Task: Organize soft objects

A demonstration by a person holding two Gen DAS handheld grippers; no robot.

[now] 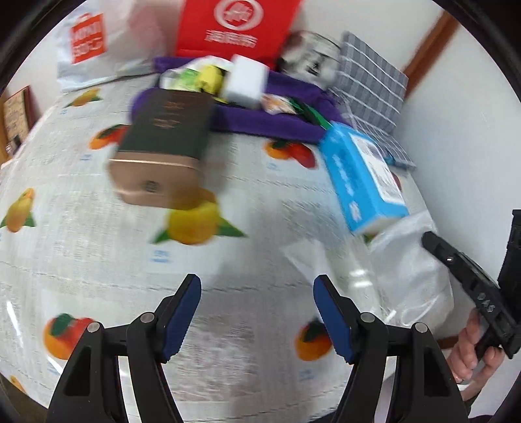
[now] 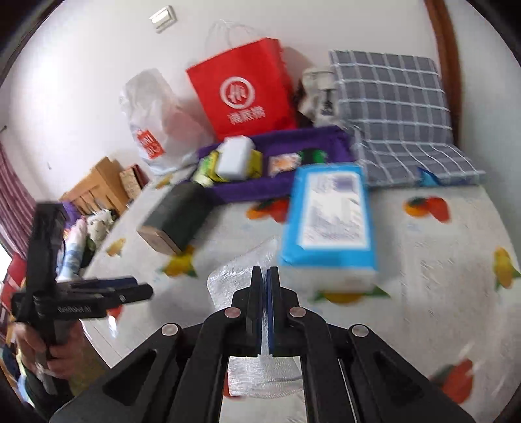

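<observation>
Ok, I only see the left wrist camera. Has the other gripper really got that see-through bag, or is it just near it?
Observer: It has it. The right gripper has its jaws shut on the clear plastic bag.
Operator: My picture cuts off the top of the red bag. What's up there?
Observer: The red bag has thin white handles sticking up.
Operator: Anything on the wall?
Observer: A white light switch, high up left of the bag.

White plastic bag [image 1: 97,45] reads "MINI SO"; left claw [image 2: 143,290] body reads "GenRobot AI"; other print illegible.
</observation>
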